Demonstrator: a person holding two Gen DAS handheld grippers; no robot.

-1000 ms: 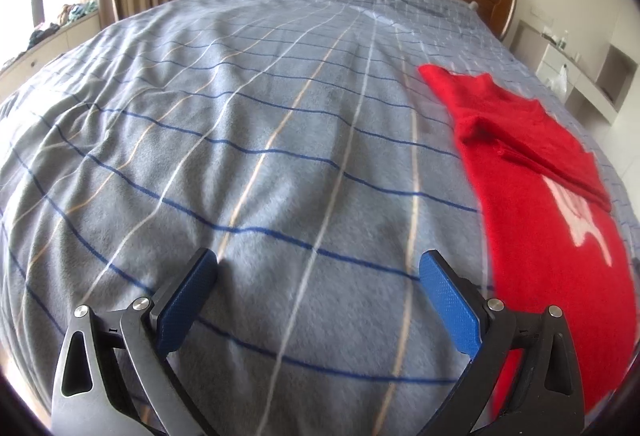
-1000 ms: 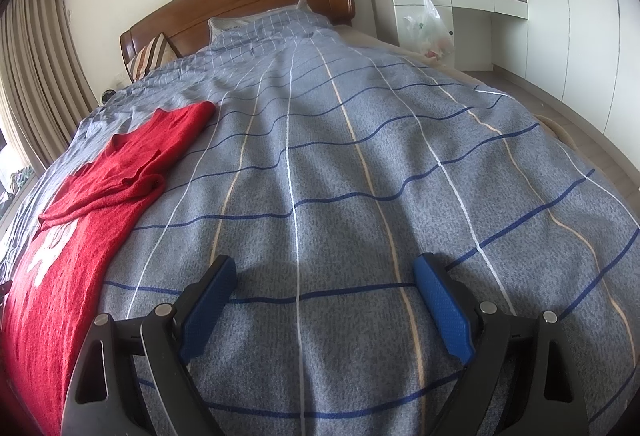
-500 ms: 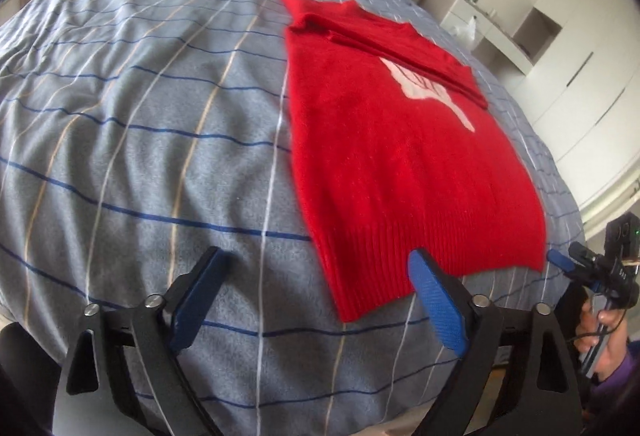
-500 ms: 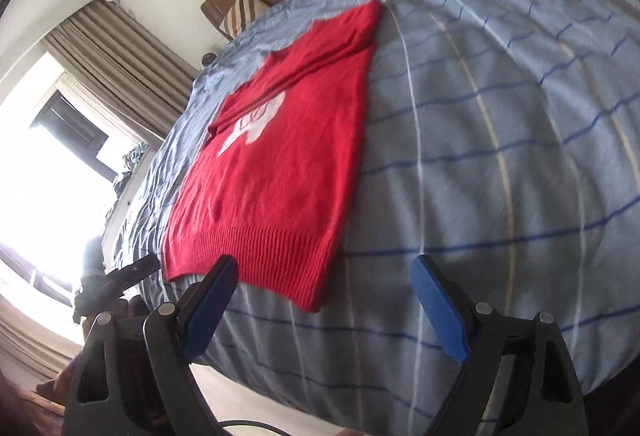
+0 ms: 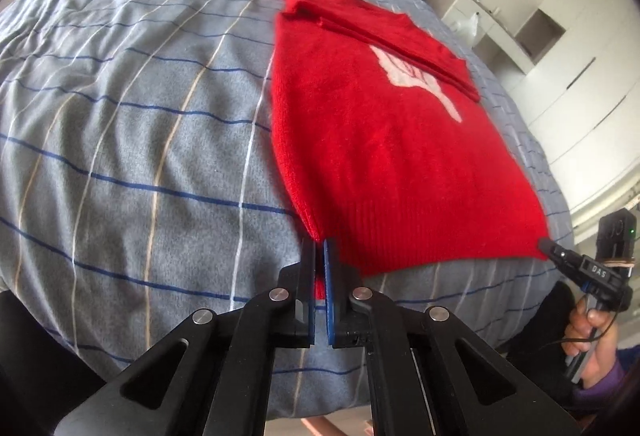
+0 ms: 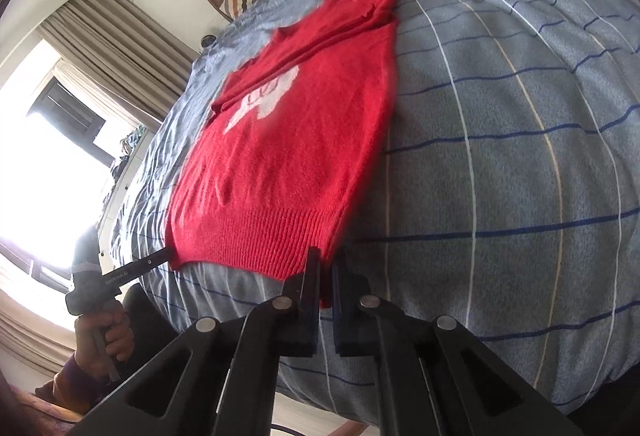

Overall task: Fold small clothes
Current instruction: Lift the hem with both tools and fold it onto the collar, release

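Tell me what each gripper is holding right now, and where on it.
Both hold the red sweater by its ribbed bottom hem: the left gripper pinches one bottom corner, the right gripper the other.

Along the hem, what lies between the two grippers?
Only the sweater's ribbed hem on the blanket. The left gripper and right gripper pinch its two bottom corners; both wrist views show it.
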